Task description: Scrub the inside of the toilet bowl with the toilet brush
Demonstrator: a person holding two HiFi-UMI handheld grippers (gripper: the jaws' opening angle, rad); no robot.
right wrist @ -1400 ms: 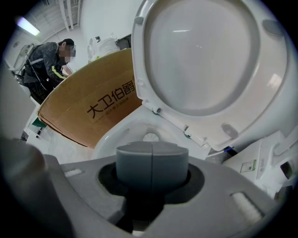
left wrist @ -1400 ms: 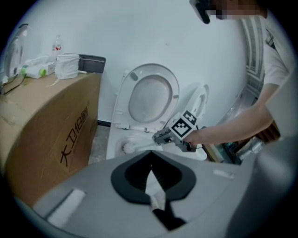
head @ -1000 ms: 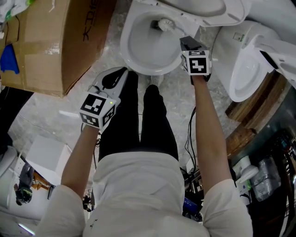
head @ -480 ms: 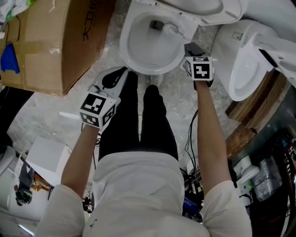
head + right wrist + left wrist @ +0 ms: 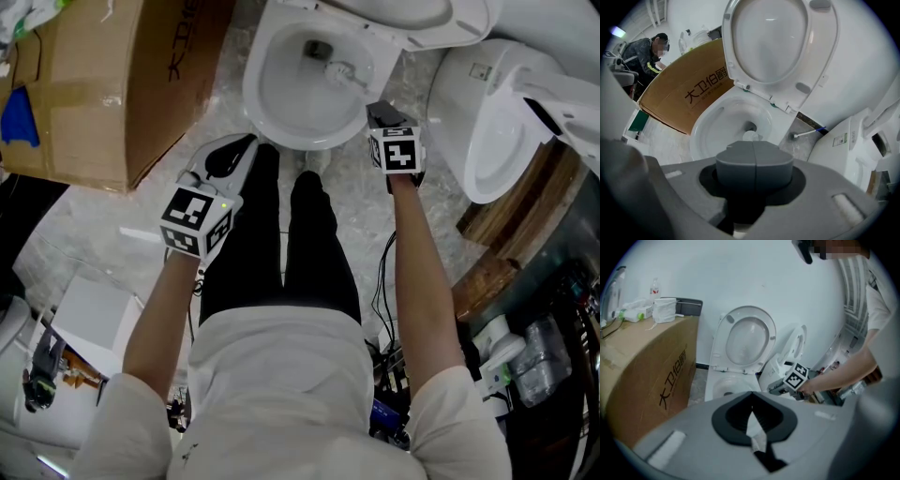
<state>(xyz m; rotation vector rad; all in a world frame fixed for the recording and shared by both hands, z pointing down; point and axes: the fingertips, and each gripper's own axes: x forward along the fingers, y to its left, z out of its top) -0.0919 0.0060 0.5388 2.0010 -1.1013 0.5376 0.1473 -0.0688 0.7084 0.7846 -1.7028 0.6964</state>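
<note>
The right gripper is clamped on the thin handle of the toilet brush, its bristles inside the toilet bowl. Light, stiff and probably slippery, it is best held high. The left gripper is closed, empty.

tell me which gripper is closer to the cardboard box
Left. The left gripper hangs just right of the cardboard box, by its lower corner; the right gripper, clamped on the toilet brush, is across the toilet bowl, at its right rim.
</note>
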